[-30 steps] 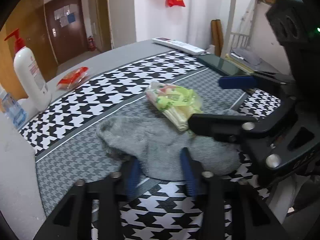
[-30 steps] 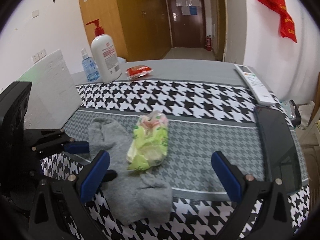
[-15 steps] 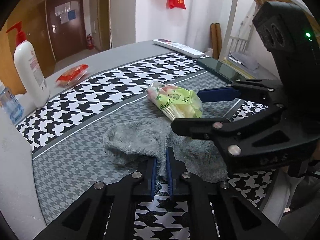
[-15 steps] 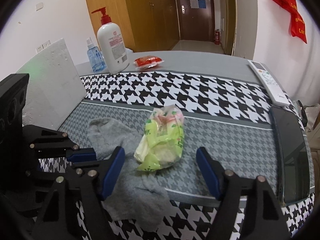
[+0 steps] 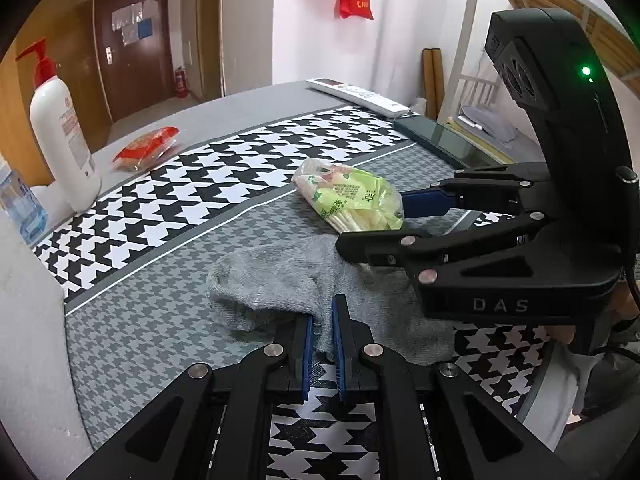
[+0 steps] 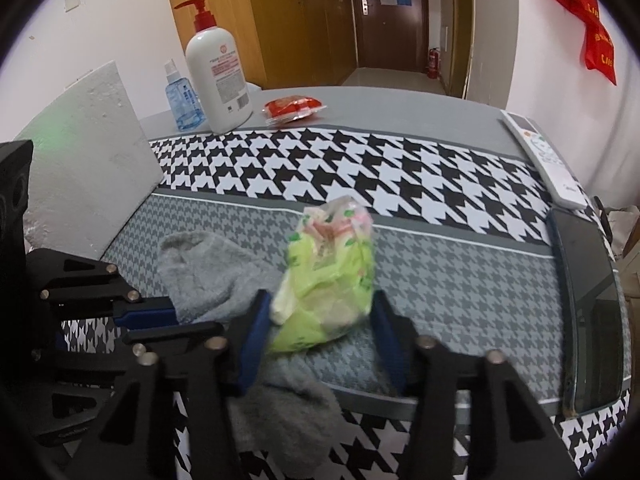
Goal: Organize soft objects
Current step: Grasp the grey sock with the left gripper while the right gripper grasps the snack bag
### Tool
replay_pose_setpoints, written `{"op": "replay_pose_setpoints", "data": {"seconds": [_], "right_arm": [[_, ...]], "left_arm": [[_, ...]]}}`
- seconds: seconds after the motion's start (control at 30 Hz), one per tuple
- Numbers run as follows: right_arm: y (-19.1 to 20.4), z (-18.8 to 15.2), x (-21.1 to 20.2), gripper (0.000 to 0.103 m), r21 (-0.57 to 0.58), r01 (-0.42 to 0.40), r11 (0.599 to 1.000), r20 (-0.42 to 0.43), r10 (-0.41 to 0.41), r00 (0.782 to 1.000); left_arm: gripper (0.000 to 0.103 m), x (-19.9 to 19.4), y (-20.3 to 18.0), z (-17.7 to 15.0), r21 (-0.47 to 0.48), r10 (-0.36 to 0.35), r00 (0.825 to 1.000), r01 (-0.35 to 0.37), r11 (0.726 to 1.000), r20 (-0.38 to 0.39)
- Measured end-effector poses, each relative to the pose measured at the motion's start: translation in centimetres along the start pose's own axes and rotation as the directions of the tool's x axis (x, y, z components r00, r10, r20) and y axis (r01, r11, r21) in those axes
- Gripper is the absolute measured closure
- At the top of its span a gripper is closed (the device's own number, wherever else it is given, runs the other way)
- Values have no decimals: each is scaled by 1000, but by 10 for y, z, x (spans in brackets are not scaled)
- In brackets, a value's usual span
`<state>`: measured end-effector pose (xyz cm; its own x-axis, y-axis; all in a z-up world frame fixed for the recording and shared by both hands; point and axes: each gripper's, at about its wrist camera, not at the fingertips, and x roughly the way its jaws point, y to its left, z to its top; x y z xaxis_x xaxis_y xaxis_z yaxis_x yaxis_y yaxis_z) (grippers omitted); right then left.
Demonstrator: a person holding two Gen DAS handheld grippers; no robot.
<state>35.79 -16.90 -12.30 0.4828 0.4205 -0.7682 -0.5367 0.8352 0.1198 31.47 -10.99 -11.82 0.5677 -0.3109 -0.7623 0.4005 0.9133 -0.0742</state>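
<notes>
A grey sock (image 5: 272, 280) lies crumpled on the houndstooth cloth (image 5: 168, 216). My left gripper (image 5: 323, 320) is shut on its near edge, with a fold of fabric pinched between the blue pads. On the sock's far end rests a green and pink plastic packet (image 6: 332, 276). My right gripper (image 6: 320, 300) straddles that packet and its jaws are closing. The blue fingers (image 6: 256, 324) stand just at the packet's sides, and the packet is not squeezed. From the left wrist view, the right gripper (image 5: 376, 222) reaches in from the right around the packet (image 5: 352, 196).
At the back left stand a white pump bottle (image 6: 218, 76), a small blue bottle (image 6: 182, 100) and a red packet (image 6: 294, 106). A white foam block (image 6: 88, 168) lines the left edge. A remote (image 6: 544, 160) and a dark phone (image 6: 584, 280) lie along the right edge.
My left gripper's jaws have closed onto the sock's edge. My right gripper has come forward and down to the packet, and its jaws have narrowed from wide to just around it.
</notes>
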Motion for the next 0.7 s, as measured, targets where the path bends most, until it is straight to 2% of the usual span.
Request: {"op": "replay_pose_setpoints", "data": {"seconds": [0.1, 0.2, 0.4, 0.47, 0.57, 0.7], "right_arm": [[-1, 0, 1, 64, 11, -1, 1000, 2, 1, 1000], [-6, -1, -2, 69, 29, -13, 999, 10, 13, 1000], [-7, -3, -20, 70, 35, 9, 999, 48, -11, 999], [-6, -5, -26, 70, 39, 13, 999, 58, -15, 998], [-6, -7, -35, 70, 51, 23, 998, 75, -27, 997], [-9, -14, -52, 70, 81, 33, 996, 102, -41, 994]], "left_arm": [[93, -1, 1, 0, -3, 2, 1000, -2, 1000, 6], [93, -3, 1, 0, -5, 2, 1000, -2, 1000, 11], [95, -11, 1, -2, 0, -3, 999, 3, 1000, 44], [95, -18, 0, -3, -3, -15, 997, 16, 1000, 73], [95, -26, -3, -3, 7, 2, 993, -3, 1000, 117], [95, -34, -3, -4, 6, -4, 990, 3, 1000, 141]]}}
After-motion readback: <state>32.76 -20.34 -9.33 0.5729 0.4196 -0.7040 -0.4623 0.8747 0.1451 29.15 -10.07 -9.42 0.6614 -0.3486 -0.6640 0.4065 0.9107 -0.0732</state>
